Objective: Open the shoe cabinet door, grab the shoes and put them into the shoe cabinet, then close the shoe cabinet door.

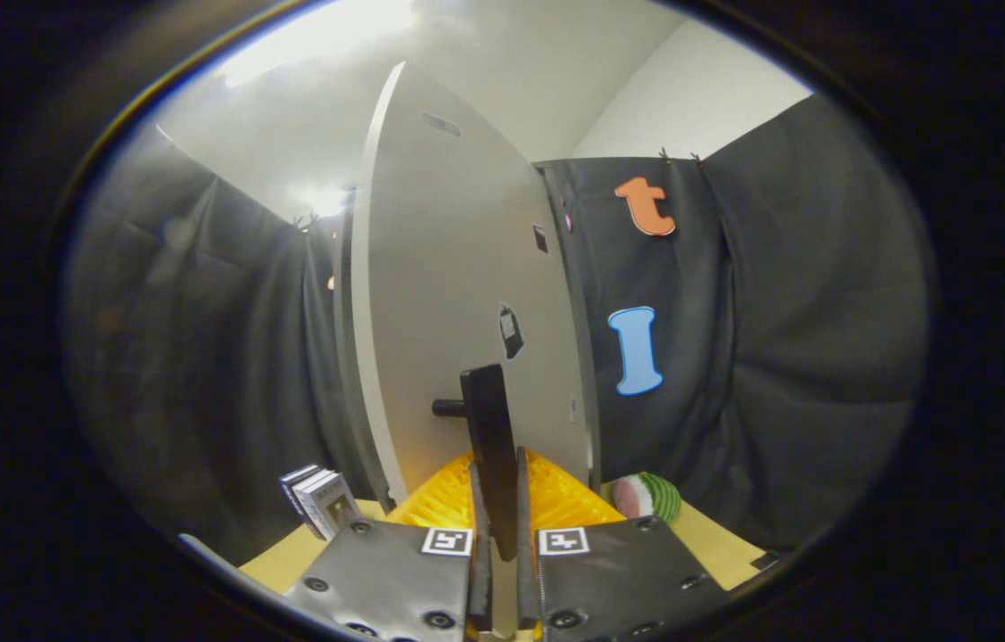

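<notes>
The white cabinet door [457, 294] stands swung out, seen nearly edge-on, straight ahead of me. Its black bar handle [491, 446] sticks out on a short stem and runs down between my fingers. My gripper [499, 508] is shut on that handle, both fingers pressing its lower part. The cabinet's inside is hidden behind the door. I see no shoes from here.
A small white box [324, 501] stands on the wooden tabletop [284, 557] left of my fingers. A round watermelon-patterned object [649, 497] lies to the right. Black cloth walls close in on both sides.
</notes>
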Action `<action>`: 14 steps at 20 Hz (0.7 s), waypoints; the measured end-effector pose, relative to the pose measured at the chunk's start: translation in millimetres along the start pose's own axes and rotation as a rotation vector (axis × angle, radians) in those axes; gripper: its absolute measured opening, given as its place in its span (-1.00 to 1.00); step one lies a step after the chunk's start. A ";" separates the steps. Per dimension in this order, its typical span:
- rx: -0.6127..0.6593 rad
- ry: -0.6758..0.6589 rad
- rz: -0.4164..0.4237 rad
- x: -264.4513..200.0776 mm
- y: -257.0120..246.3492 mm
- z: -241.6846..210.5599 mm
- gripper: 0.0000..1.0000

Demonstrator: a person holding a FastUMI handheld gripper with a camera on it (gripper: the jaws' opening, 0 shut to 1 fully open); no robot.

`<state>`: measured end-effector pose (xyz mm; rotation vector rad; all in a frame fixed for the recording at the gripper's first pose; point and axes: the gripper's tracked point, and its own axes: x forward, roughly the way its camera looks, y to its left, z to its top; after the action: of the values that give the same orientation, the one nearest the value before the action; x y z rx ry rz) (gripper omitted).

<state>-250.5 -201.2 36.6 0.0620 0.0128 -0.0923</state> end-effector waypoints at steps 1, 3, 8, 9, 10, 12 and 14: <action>0.003 0.000 -0.006 -2.0 -5.9 1.2 -0.75; 0.010 0.000 -0.016 -6.9 -17.2 2.1 -0.75; 0.035 0.017 -0.045 -16.5 -48.0 -2.0 -0.77; 0.040 0.018 -0.054 -18.0 -54.0 -1.7 -0.77; 0.043 0.016 -0.063 -19.5 -59.6 0.0 -0.77; 0.043 0.010 -0.088 -24.0 -73.1 3.0 -0.81; 0.048 0.001 -0.112 -27.9 -86.0 6.8 -0.87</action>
<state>-286.2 -284.6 38.6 0.1093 0.0149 -0.2041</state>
